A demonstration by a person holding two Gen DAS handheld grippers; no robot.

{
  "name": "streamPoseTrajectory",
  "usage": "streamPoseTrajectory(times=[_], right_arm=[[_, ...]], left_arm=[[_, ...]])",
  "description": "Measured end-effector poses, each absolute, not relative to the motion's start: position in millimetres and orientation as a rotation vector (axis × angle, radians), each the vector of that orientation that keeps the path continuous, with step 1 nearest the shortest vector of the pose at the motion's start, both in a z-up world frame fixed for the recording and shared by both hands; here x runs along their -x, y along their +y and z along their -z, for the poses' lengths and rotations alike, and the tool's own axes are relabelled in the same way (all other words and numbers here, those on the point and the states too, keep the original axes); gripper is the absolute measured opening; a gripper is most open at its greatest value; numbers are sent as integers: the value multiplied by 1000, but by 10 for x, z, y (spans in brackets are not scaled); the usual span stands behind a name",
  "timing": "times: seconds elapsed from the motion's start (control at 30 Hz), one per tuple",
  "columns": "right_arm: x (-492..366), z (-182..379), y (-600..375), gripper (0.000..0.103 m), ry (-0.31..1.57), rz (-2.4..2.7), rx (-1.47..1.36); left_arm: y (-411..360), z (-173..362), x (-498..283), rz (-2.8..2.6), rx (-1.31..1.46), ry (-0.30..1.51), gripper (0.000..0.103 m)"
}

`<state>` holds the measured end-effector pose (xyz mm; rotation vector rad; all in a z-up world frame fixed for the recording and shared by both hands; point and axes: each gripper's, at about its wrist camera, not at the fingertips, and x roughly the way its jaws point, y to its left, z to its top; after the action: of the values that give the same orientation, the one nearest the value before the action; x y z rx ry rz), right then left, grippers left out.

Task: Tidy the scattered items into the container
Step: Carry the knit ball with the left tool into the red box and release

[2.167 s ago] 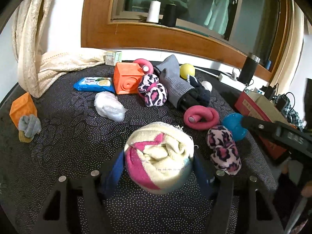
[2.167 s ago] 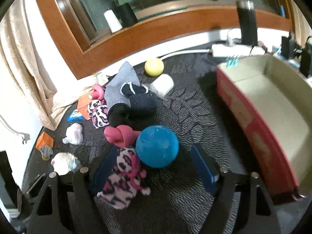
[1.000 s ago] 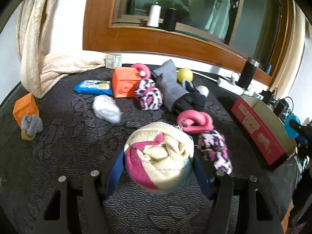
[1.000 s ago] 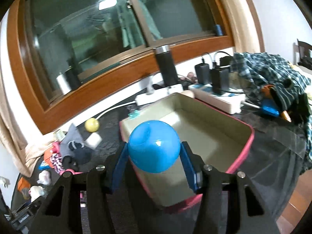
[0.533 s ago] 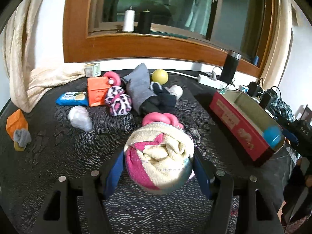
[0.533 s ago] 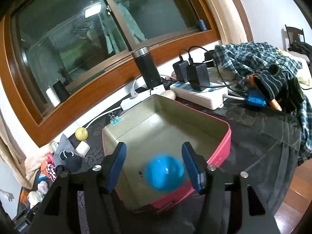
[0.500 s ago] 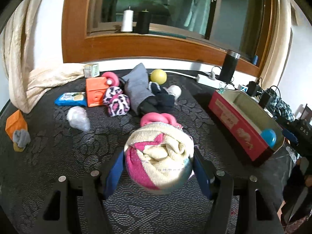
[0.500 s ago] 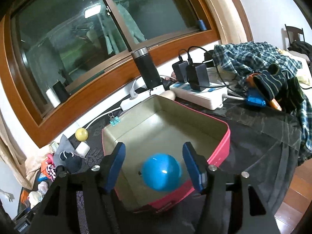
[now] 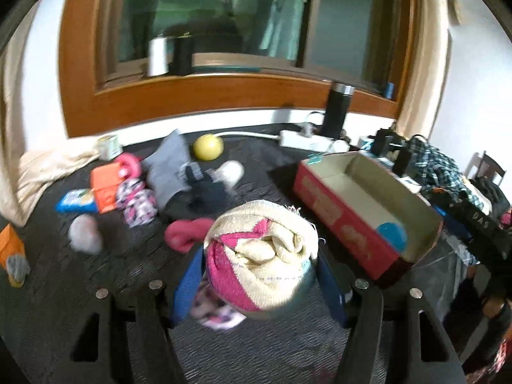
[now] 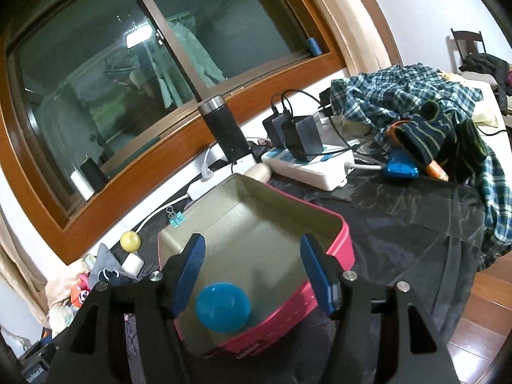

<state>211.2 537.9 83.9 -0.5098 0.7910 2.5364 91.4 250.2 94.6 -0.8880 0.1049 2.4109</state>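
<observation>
The rolled sock bundle (image 9: 260, 260) is coarse knitted cloth, cream and pink. The ball (image 10: 222, 308) looks smooth, slightly glossy plastic or rubber. The container (image 10: 339, 240) looks like matt cardboard, plain inside. The window frame (image 10: 134, 172) is glossy varnished wood, and the flask (image 10: 225, 129) has a brushed-metal top.

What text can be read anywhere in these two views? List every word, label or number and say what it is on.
"DAS": white letters on the black right hand-held gripper, seen at the right edge of the left wrist view.
Red box: pale markings on its side, too blurred to read.
Blue packet: print too blurred to read.
Small carton by the wall: label too small to read.
Right wrist view: white label at the bottom left, unreadable.
</observation>
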Motion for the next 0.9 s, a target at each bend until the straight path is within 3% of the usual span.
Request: streamPoseTrajectory(times=[0.37, 0.9], right_arm=[[-2215, -872, 5576, 67, 816, -2491, 454], [-2192, -779, 5715, 67, 786, -2421, 461]], left_arm=[[3313, -1223, -952, -2286, 776, 179, 69], [4148, -1103, -754, -2108, 825, 178, 73]])
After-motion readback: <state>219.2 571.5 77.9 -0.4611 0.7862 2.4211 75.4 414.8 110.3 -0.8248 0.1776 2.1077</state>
